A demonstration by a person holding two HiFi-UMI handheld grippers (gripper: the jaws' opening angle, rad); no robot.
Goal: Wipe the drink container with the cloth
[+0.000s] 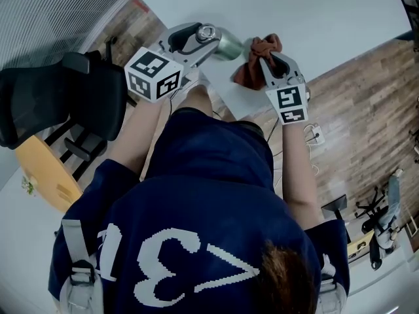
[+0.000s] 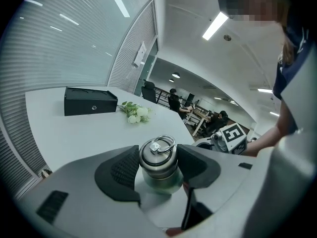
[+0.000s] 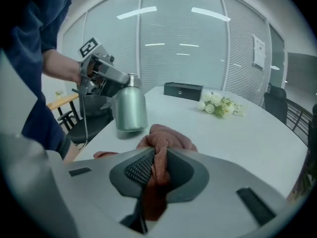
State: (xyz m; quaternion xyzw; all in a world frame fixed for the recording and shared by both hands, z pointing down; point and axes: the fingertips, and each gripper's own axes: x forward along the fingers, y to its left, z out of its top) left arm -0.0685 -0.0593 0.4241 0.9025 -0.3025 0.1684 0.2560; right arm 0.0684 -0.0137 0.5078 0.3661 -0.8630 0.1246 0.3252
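Left gripper clamps the drink container's neck — right gripper, pinching the cloth, should press flat just ahead.

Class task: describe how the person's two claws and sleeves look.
The grey plastic left claw and right claw have black ribbed pads, and each carries a white cube with black square markers. The sleeves are short and navy.
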